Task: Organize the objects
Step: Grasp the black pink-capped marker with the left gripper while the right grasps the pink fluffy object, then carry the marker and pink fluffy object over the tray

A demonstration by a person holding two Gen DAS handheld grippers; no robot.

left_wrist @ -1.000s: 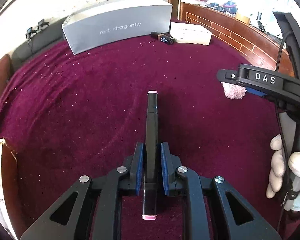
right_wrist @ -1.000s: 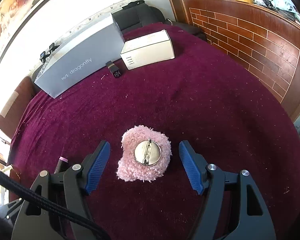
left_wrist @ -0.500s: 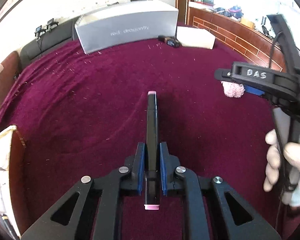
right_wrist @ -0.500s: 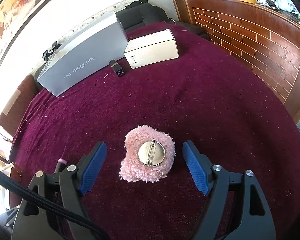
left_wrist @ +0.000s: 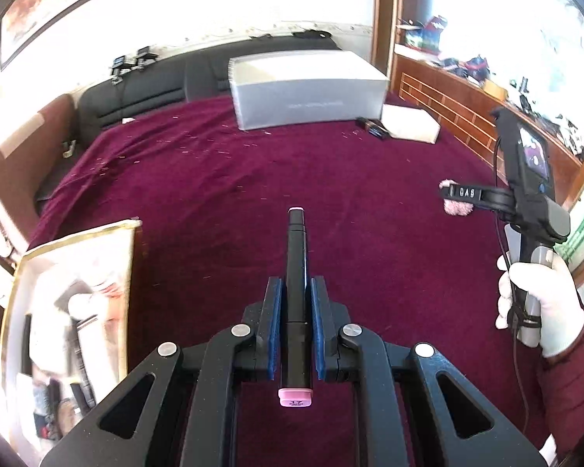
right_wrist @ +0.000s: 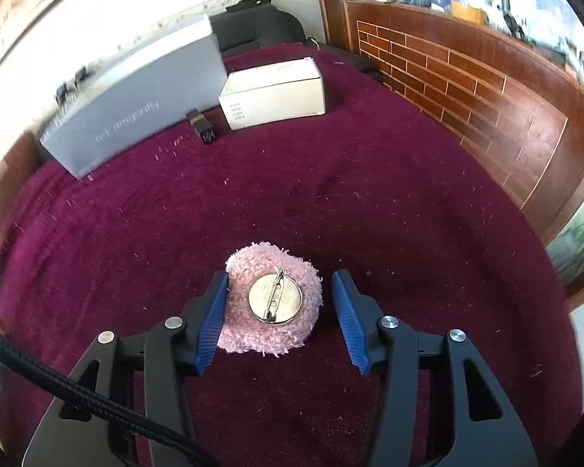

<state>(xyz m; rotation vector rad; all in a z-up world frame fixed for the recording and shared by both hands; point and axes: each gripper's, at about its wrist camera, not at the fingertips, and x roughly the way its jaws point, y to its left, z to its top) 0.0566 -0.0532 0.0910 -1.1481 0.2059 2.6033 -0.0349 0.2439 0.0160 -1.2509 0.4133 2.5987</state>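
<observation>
We are in the middle of collecting things from the bench (left_wrist: 370, 202), which is covered with a dark red cloth. Our left gripper (left_wrist: 295, 327) has its fingers closed tight on a black marker (left_wrist: 296, 272) with pink caps; the marker sits between the blue pads and points forward, above the cloth. To the left of it, near the edge of the bench, we see an open box (left_wrist: 128, 257) with a golden rim, and we judge that the marker belongs there.

Our right gripper (right_wrist: 280, 311) stands over a pink fluffy brooch (right_wrist: 270, 301) that lies on the cloth with its metal back and pin upward. The fingers are closing around it: the left pad already touches the fluff, while the right pad is apart from it, so the brooch is not gripped yet.

The next move, we think, calls for two things: the right fingers must finish closing on the soft edge without sliding off the round shape, and the left hand must bring the marker over the box and open only there.

Several things are hard to read. The inside of the box is blurred and overexposed, so we cannot name what it holds. The text on the grey box (right_wrist: 136, 105) is smeared. A small dark thing (right_wrist: 202, 124) beside the white box (right_wrist: 272, 93) is too small to tell. In the left view the brooch is mostly hidden behind the right gripper
</observation>
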